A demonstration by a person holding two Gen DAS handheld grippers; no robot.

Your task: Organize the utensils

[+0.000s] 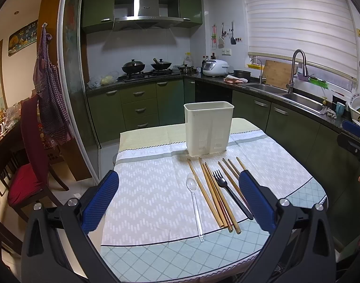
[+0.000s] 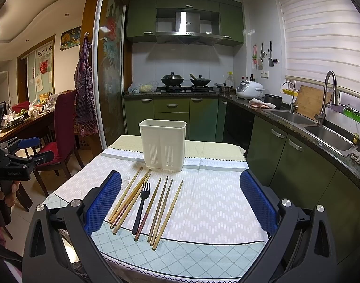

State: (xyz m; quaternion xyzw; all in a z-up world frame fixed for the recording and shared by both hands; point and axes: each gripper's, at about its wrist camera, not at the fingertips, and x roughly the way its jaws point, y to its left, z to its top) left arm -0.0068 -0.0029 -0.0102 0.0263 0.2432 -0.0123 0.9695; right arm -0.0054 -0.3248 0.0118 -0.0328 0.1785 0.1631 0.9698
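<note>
A cream utensil holder (image 1: 208,128) stands upright at the far side of the clothed table; it also shows in the right wrist view (image 2: 163,145). In front of it lie several wooden chopsticks (image 1: 213,193), a black plastic fork (image 1: 231,192) and a clear plastic spoon (image 1: 195,202). In the right wrist view the chopsticks (image 2: 165,210) and fork (image 2: 142,202) lie left of centre, and the spoon is mostly hidden behind the left finger. My left gripper (image 1: 178,179) is open and empty above the near table edge. My right gripper (image 2: 180,181) is open and empty, hovering to the right of the utensils.
The table (image 1: 142,188) has a patterned cloth. A red-cushioned chair (image 1: 31,165) stands to the left. Green kitchen cabinets, a stove with woks (image 1: 145,67) and a sink (image 1: 297,99) lie beyond and to the right.
</note>
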